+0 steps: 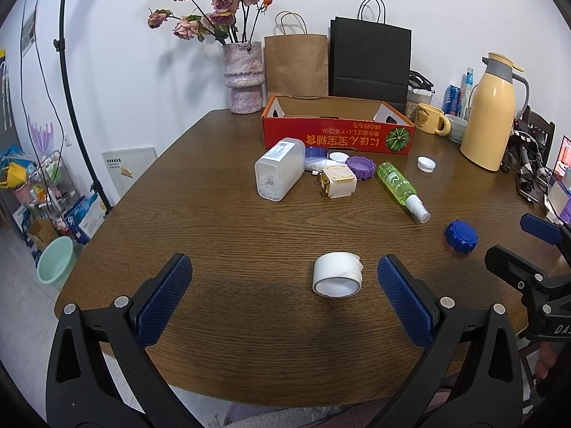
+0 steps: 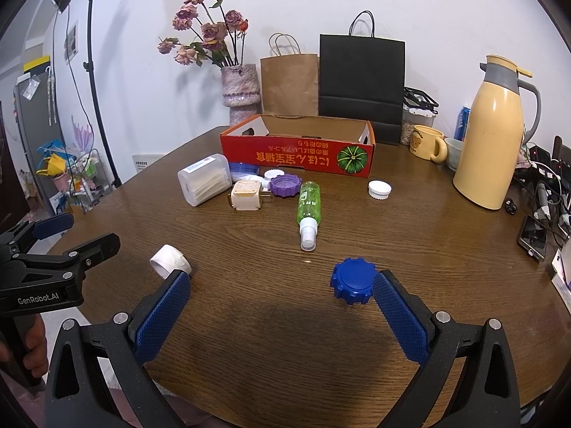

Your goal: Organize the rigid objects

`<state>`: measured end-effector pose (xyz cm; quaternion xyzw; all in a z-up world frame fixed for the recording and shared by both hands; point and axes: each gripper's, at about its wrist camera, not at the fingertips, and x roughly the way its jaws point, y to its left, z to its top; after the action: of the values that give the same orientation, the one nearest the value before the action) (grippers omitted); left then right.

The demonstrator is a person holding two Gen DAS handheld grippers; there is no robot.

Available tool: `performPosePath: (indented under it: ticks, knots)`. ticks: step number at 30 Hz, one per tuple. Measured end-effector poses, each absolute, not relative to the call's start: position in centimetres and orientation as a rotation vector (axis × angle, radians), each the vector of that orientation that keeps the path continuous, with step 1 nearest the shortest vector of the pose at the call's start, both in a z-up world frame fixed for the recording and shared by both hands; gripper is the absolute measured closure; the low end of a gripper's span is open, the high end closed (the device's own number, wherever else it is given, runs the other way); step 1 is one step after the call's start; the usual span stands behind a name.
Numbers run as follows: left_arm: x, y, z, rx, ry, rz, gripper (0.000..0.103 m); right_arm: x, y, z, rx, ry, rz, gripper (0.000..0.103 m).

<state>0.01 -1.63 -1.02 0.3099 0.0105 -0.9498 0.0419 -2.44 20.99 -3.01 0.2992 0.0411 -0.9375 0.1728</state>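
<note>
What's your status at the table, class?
Left gripper open, tape roll between jaws. Right gripper open by blue cap. Red box unobstructed.

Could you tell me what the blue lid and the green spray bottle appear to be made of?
Blue lid: likely hard moulded plastic, opaque with a slight sheen and a notched rim. Green spray bottle: probably clear tinted plastic, glossy, see-through, with a frosted white cap.

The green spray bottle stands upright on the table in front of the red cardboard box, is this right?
Not quite. The green spray bottle is lying on its side, not upright, as the right wrist view shows. It is indeed on the table in front of the red cardboard box.
</note>
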Motion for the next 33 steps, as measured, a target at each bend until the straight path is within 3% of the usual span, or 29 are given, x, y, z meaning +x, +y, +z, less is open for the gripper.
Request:
performPosePath:
  ticks: [9,26,33]
  knots:
    - [-0.3,-1.5,-1.3,0.967,0.037,-2.911,0.000,-2.5,21.0,-3.1,0.853,0.117,-2.658,0.000]
    - [-5.0,0.8,-5.6,1.260,0.020,-2.884,0.001,-5.3,21.9,-5.8,0.986,0.126,-2.643,0.000]
    - [-6.4,0.8,-6.7,1.310,0.036,-2.843,0.021,-6.7,22.2,-6.7,1.028,0.137,-2.626,0.000]
